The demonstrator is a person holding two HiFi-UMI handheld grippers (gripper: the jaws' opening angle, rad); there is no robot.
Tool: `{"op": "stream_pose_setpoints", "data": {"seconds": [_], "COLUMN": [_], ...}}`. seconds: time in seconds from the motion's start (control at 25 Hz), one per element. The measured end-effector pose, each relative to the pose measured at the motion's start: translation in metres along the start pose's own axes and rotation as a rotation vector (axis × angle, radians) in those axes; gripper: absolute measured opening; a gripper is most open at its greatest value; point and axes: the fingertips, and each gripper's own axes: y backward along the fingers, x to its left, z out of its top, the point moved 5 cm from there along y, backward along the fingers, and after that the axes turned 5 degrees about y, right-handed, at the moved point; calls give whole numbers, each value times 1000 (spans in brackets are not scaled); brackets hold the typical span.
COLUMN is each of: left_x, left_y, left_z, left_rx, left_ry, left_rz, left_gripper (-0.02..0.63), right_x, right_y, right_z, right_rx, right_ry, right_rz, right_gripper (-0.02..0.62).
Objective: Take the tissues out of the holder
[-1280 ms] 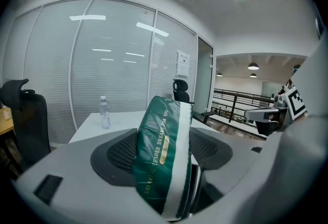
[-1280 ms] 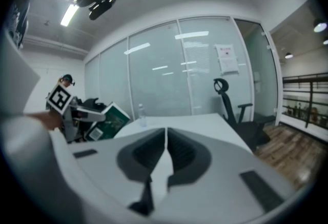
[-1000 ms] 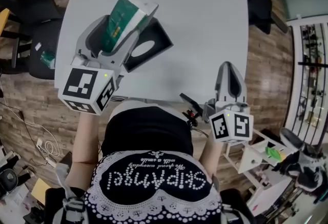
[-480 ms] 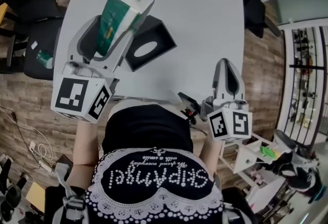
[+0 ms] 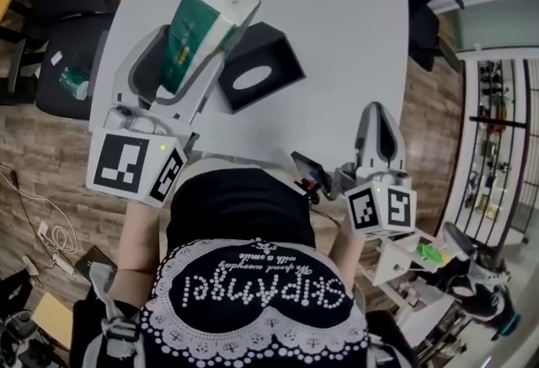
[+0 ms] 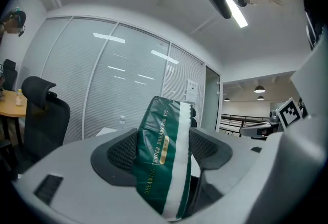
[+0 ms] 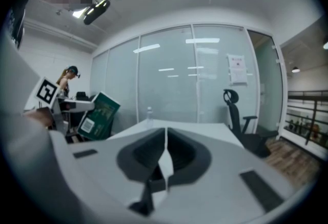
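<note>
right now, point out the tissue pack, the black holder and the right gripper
tissue pack (image 5: 195, 34): head view, green wrapper face
black holder (image 5: 282, 61): head view, top face beside the oval opening
right gripper (image 5: 376, 109): head view, between its shut fingertips

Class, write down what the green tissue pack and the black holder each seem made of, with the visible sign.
Tissue pack: thin glossy plastic film, probably; it shines and creases where the jaws pinch it. Holder: matte black, stiff, flat-sided; plastic or a leather-like covering, I cannot tell.
</note>
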Motion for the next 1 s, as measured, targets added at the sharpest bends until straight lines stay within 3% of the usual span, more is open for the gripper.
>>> {"op": "stream_pose_setpoints", "data": {"seconds": [0.36,1.0], "left_x": [16,28], "left_y": [11,15], "left_z": [10,-5], "left_rx": [-34,-38], "left_ry": [-9,39], "left_rz": [1,-14], "left_gripper": [341,339], "right_x": [16,17], "right_y": [-6,-6], "right_z": [-2,0], "right_rx": [24,64], "right_ry": [-1,19], "right_rz": [-8,-57], "right_gripper": [35,35]}}
